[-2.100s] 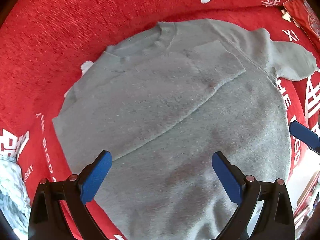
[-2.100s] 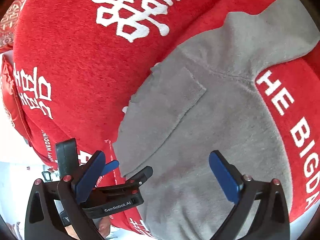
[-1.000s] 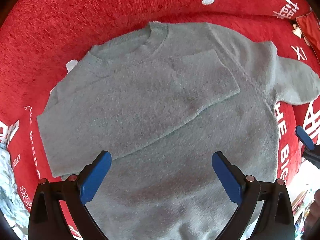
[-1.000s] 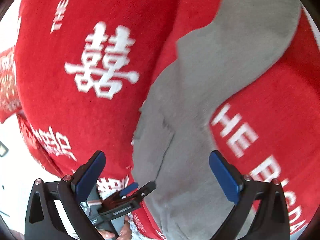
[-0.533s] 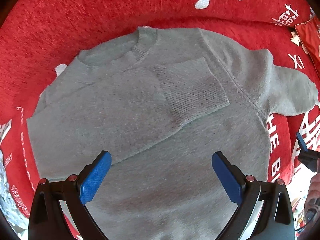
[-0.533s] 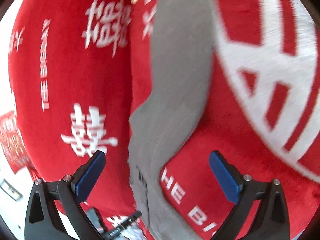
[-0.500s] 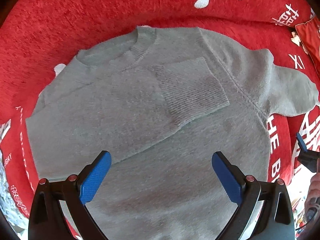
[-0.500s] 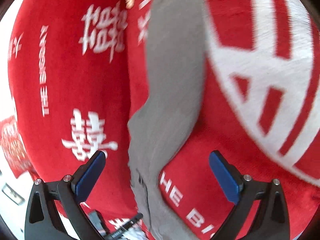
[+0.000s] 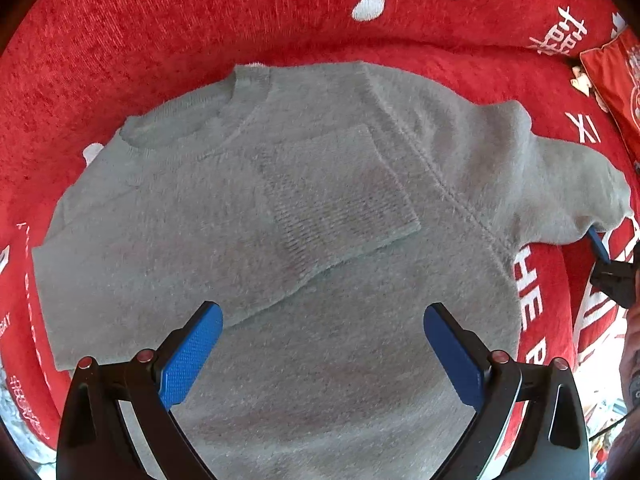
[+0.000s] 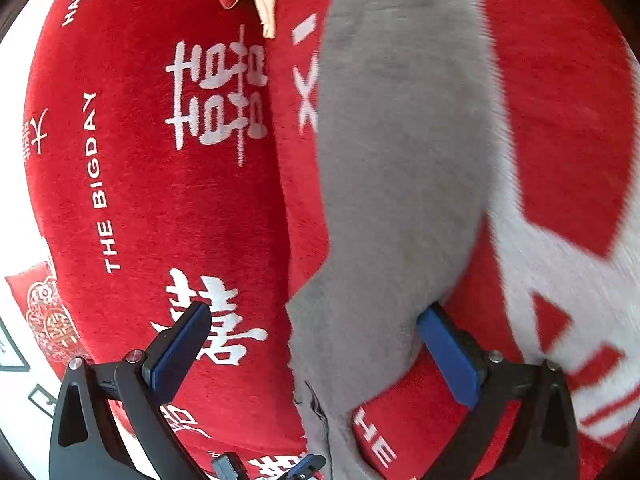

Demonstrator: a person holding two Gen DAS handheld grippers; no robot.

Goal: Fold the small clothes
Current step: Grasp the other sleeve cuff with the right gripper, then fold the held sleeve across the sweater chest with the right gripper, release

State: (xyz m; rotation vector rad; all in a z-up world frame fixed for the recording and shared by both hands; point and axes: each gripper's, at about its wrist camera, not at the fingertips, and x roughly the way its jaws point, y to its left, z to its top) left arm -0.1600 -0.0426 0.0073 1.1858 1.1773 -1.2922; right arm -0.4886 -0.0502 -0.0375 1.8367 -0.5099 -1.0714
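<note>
Right gripper now reaching the unfolded sleeve; second sleeve fold about to start.

On the red plush cover with white lettering (image 9: 168,40) lies one fuzzy grey knitted sweater (image 9: 320,320), one sleeve folded, one (image 10: 400,140) outstretched. Our right gripper (image 10: 316,344) has swung onto it, fingers apart, astride. Left gripper (image 9: 322,344) hovers, fingers apart.

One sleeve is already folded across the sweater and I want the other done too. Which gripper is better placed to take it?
The right gripper: it is open astride the unfolded sleeve. The left gripper hovers open above the sweater's body, away from that sleeve.
</note>
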